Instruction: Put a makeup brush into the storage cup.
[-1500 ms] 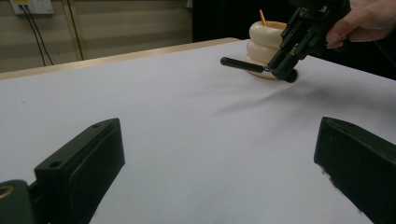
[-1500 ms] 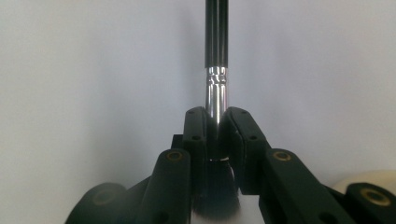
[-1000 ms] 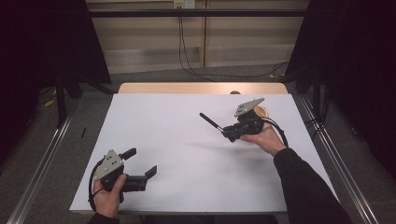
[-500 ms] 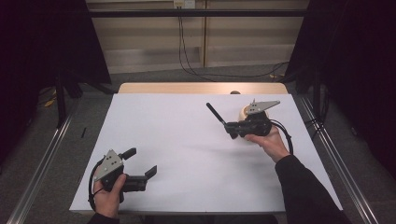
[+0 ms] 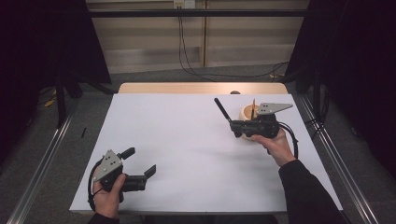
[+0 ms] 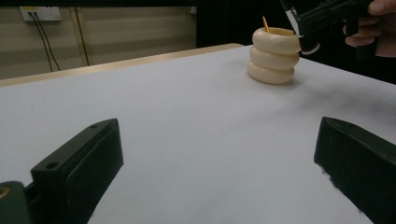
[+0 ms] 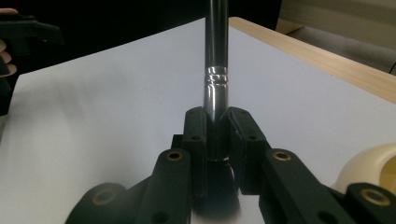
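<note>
Gripping makeup brush (image 7: 216, 70) near ferrule, right gripper (image 5: 232, 126) jaws clamping narrow on it, handle pointing far-left over white table (image 5: 187, 140), bristle end toward hand. Cream ringed holder (image 6: 274, 56) sitting just beside, far right, wooden stick (image 6: 265, 22) inside. Left gripper (image 5: 140, 163) resting near-left, jaws gaping wide, holding nothing. Advising: tilting brush upright, centring over holder mouth, lowering slowly, avoiding stick.

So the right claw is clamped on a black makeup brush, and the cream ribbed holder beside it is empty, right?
Not empty: a thin wooden stick stands in the cream ribbed holder, seen in the left gripper view. The right claw does clamp the black makeup brush.
</note>
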The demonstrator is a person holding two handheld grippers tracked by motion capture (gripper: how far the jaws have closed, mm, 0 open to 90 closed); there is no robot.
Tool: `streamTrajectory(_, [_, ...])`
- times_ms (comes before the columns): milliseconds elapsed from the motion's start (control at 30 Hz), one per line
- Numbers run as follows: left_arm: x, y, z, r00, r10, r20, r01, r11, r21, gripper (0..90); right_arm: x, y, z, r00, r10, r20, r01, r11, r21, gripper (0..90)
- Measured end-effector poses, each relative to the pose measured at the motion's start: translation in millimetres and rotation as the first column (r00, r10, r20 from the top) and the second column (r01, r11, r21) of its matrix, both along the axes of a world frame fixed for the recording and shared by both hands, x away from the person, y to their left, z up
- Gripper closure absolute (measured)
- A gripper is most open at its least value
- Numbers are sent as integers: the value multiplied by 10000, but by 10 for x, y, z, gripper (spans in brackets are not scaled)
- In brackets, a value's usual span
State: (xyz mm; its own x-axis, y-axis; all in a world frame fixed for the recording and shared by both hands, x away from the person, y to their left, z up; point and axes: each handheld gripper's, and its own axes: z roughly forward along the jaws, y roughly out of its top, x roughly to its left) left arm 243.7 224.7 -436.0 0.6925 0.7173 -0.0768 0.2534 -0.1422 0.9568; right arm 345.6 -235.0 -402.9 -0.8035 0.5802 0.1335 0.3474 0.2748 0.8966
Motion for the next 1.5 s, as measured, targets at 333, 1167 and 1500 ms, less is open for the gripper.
streamTrajectory(333, [-10,-3,11,9999,-99,92,100,9999,-61,12,-175,-61,14,9999,113,21,-113,9999,-43,779])
streamTrajectory(1167, [-11,-15,13,9996,-257,106,256,9996,89,12,-560,131,118,9811,1926,164,-1903,9774,-919,779])
streamTrajectory(1500, [-6,-16,4,9998,-177,7,177,9998,80,12,-556,184,136,9695,2428,-328,-2449,9559,-1623,779])
